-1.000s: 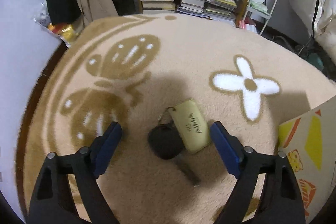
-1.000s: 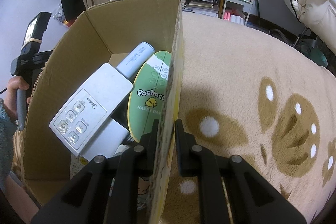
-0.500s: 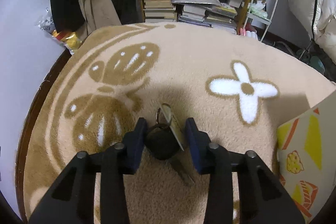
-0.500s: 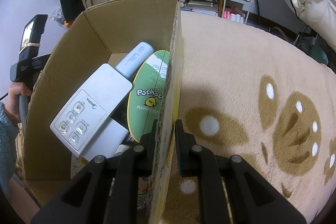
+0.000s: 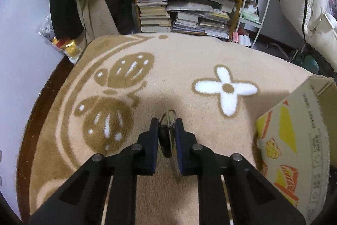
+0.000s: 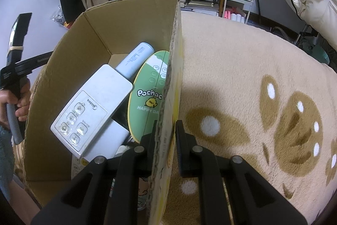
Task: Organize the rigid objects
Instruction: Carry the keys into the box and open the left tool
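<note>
Pinching the black key (image 5: 165,140) and its ring between pressed-together pads, your left gripper (image 5: 166,130) holds it above the rug (image 5: 189,56), while your right gripper (image 6: 166,132) clamps the cardboard box (image 6: 168,98) wall, likely steadying it for the drop.

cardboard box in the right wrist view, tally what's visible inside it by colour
white: 1, the white rectangular Midea remote control
pale blue: 1, the pale blue plastic cylinder
green: 1, the green oval Pochacco board
total: 3 clearly visible; more items lie half hidden beneath them in the brown cardboard box.
</note>
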Tool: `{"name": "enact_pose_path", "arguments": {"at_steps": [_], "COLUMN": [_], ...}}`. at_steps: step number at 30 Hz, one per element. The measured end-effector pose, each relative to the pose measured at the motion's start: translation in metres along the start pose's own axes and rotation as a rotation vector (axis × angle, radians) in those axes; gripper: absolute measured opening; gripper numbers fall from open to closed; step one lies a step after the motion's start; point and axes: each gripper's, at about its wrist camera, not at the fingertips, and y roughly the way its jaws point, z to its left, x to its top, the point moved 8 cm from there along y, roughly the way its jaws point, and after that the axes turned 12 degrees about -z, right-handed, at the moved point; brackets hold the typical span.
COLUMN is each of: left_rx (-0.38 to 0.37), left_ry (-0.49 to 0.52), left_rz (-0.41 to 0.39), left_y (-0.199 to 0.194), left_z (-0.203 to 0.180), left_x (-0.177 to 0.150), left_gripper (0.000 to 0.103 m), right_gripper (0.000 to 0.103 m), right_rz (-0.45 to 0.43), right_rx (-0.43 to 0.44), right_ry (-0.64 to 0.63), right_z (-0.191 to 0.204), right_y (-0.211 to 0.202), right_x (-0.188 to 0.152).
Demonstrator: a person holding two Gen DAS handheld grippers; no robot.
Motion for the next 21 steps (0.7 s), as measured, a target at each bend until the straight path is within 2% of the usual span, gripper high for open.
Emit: {"name": "enact_pose_path", "arguments": {"at_steps": [9, 16, 21], "left_rx": [0.048, 0.041, 0.021], "left_ry": [0.065, 0.099, 0.111], "left_rz": [-0.056, -0.118, -0.197], "left_y": [-0.045, -0.104, -0.156], "left_z": [-0.007, -0.034, -0.063], "left_x": [0.014, 0.033, 0.046], "left_gripper": [0.012, 0.012, 0.012], "right_gripper": [0.013, 0.013, 0.013], "right_rz": [0.001, 0.002, 0.003], "right_rx": [0.002, 0.003, 0.004], "right_ry": [0.003, 0.006, 0.010], "right_z": [-0.001, 0.000, 0.001], "right_y": [-0.001, -0.001, -0.001], "right_x": [0.001, 0.002, 0.002]}}
